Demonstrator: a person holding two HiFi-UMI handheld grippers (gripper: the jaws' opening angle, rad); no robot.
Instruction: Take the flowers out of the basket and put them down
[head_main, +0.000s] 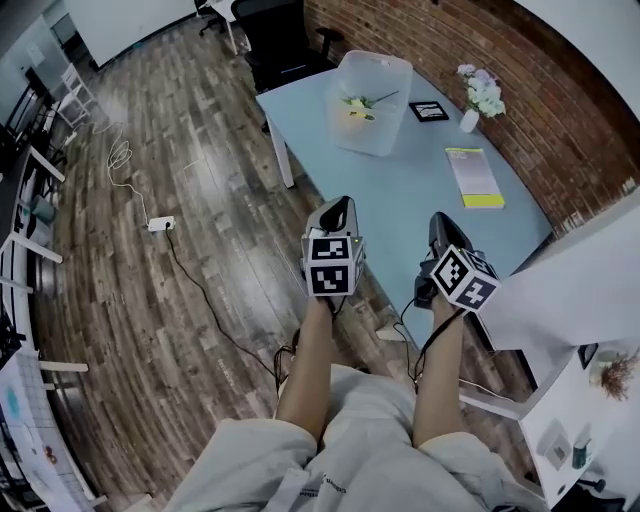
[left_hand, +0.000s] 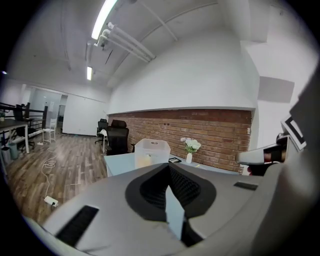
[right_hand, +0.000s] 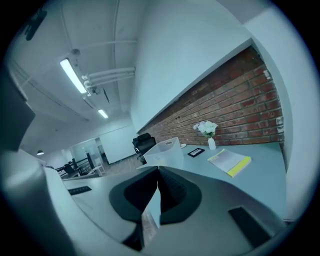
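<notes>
Task isn't being started yet tbh. The flowers are being kept inside the basket at the counter's far end. The left tongs and right tongs are being held clenched on nothing, back by the near end. Reaching, lifting out and setting down are all being left to do.

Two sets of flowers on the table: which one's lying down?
The yellow flower in the translucent basket; the white flowers stand upright in a vase.

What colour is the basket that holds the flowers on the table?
The basket is translucent white; the head view shows it best.
</notes>
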